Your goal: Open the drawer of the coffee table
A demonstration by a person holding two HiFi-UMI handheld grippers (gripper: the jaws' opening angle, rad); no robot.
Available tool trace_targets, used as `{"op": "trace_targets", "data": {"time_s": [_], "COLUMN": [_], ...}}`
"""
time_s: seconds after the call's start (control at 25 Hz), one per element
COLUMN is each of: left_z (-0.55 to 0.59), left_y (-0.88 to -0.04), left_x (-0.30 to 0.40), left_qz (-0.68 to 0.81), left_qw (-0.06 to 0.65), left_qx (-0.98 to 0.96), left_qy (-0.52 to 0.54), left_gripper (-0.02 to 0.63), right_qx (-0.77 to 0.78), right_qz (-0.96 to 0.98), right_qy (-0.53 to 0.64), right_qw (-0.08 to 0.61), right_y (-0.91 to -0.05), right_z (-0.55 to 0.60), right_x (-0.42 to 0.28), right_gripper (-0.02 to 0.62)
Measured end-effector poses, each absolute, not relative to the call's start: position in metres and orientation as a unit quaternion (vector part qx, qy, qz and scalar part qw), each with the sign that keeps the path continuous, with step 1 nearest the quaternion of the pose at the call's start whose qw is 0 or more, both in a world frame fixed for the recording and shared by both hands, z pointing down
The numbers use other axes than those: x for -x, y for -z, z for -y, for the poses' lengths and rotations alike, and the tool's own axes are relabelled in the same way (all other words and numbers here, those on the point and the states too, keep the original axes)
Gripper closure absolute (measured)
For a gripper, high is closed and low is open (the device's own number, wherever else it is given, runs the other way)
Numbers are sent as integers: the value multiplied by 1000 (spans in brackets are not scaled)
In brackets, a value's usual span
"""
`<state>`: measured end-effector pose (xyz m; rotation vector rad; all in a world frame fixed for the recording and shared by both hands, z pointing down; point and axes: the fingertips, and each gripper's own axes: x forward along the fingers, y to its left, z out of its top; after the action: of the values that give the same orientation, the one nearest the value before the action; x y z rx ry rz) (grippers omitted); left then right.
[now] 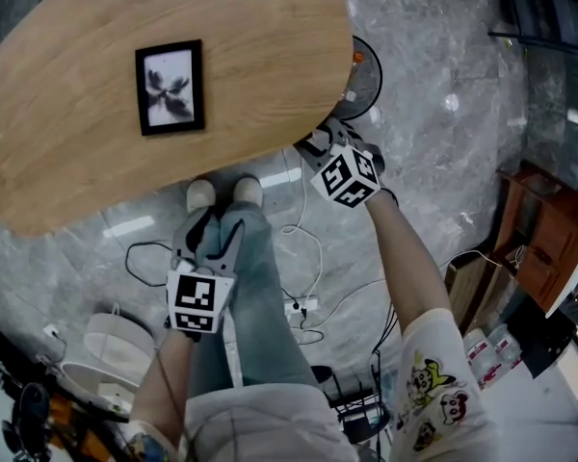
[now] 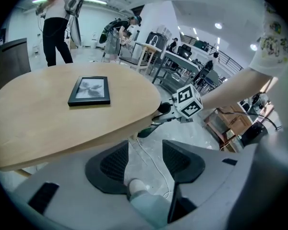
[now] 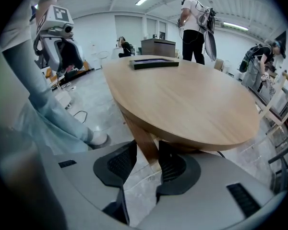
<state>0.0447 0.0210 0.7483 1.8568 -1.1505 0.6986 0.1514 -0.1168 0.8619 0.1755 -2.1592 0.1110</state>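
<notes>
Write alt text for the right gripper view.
The right tool points beneath an oval wooden table, its jaws either side of a slanted wooden support; whether they touch it is unclear. A framed picture lies on top, and people stand behind.

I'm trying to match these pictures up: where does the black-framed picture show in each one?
Head view: framed picture, upper left.
Left gripper view: framed picture, left of centre.
Right gripper view: framed picture, top centre, at the far side.
Shared landmark: the oval wooden tabletop it lies on.
</notes>
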Motion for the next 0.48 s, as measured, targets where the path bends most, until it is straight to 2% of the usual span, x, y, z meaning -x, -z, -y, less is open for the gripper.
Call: {"op": "trace_targets", "data": {"time_s": [0.48], "left_z": [-22], "left_y": [-749], "left_x": [-38], "left_qz": [461], "left_qw": [416], "left_qx": [-730], "left_qy": [-286], "left_gripper": [407], "right_qx": [-53], "right_qz": [891], "right_qy": [-26], "right_qw": [449], "right_y": [-860], "right_z": [114], "right_x": [-153], "right_gripper": [476]}}
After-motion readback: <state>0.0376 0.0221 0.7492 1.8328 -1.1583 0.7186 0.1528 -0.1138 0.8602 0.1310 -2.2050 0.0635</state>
